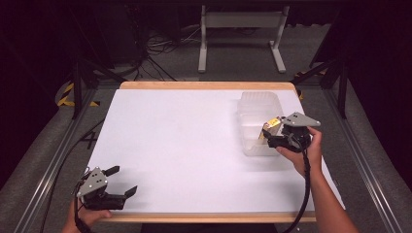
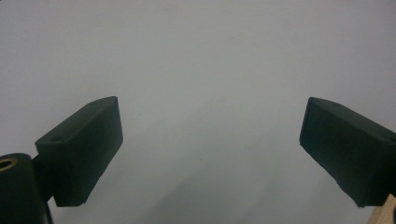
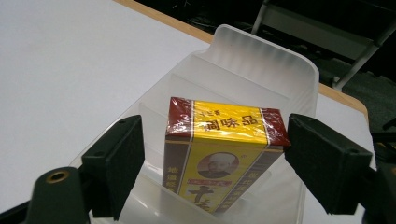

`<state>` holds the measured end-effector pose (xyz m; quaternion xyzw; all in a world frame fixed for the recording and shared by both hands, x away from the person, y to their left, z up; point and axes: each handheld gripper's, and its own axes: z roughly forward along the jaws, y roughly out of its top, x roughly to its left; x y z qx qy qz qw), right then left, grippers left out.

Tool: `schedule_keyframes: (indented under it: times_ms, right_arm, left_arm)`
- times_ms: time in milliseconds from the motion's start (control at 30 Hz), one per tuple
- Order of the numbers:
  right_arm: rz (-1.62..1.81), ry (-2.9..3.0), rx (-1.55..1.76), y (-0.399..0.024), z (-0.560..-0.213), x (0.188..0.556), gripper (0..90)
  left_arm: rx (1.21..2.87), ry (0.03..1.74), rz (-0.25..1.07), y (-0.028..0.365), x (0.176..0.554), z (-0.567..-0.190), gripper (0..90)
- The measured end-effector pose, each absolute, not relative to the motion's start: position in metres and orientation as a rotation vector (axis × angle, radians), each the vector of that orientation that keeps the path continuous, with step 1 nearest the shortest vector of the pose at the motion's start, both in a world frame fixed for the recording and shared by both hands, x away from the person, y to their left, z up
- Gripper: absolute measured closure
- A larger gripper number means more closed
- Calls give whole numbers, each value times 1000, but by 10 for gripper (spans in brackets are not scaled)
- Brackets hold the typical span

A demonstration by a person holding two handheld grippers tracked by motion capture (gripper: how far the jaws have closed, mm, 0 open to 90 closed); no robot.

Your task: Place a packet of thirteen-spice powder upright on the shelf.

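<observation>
Small yellow-and-maroon cardboard box, cellophane-wrapped, upright in frosted translucent plastic bin; sits between right gripper jaws, left pad clear, right pad at its corner.

Bright overhead light washed the white table evenly, while the floor beyond sank into murk along the top and side edges. The high view was soft and grainy. Close up, the black jaws blurred, and faint shadows pooled low in the left gripper view.
</observation>
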<state>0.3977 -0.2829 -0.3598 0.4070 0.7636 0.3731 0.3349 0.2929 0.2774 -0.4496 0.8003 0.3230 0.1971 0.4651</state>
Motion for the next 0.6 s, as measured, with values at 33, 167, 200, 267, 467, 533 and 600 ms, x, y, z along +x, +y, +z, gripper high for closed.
schedule_keyframes:
  times_ms: [33, 167, 200, 267, 467, 533, 600]
  right_arm:
    - [974, 1992, 1062, -283, -360, 398, 207]
    - [963, 1994, 1057, -283, -359, 395, 199]
    - [964, 1994, 1055, -283, -358, 395, 196]
    - [959, 1995, 1050, -283, -358, 393, 195]
    - [947, 2007, 1024, -282, -355, 387, 194]
    - [943, 2012, 1012, -281, -354, 385, 192]
    - [942, 2017, 1006, -281, -354, 383, 192]
  left_arm:
    - [1966, 793, 484, 277, 293, -450, 67]
    - [1966, 793, 484, 278, 293, -450, 67]
    - [1966, 794, 483, 277, 293, -450, 67]
    - [1965, 794, 481, 277, 293, -450, 67]
    - [1965, 792, 483, 277, 293, -450, 67]
    - [1966, 792, 484, 277, 293, -450, 68]
    - [1969, 791, 483, 277, 293, -450, 68]
